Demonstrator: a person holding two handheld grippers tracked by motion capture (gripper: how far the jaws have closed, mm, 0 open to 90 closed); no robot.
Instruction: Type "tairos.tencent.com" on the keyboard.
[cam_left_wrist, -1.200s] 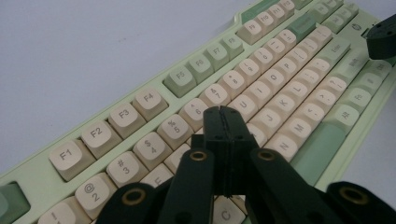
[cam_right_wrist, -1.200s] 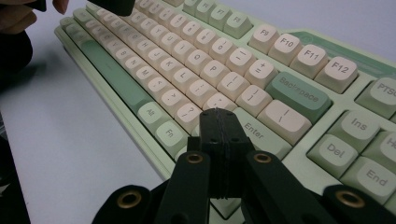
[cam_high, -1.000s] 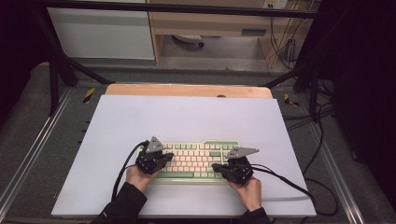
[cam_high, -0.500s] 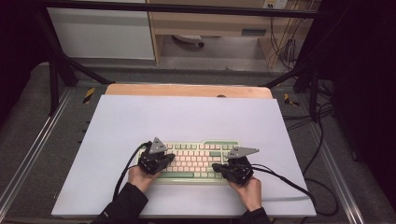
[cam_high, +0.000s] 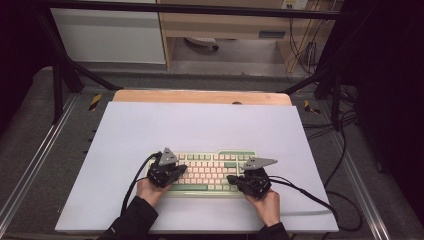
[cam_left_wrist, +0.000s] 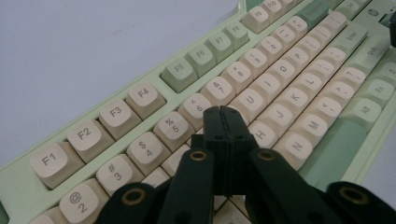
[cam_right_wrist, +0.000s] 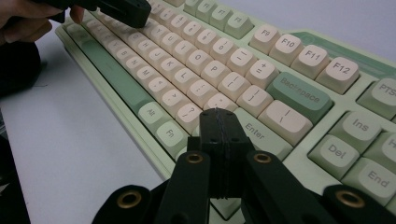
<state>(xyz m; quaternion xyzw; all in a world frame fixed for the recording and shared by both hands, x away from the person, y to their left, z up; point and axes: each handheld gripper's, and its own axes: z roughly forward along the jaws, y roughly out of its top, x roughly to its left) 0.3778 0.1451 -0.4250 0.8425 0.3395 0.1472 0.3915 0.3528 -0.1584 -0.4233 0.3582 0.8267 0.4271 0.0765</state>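
You hold both the left gripper (cam_left_wrist: 222, 122) and right gripper (cam_right_wrist: 217, 122) with jaws closed empty over the pale green cream-keyed keyboard (cam_high: 212, 171) on the white mat (cam_high: 200, 130), mid-typing; next, press one key squarely

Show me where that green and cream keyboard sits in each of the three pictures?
High view: keyboard low centre on the white table, between both grippers.
Left gripper view: it runs from bottom left to top right.
Right gripper view: it stretches from top left to right edge.
Shared landmark: the long green space bar.
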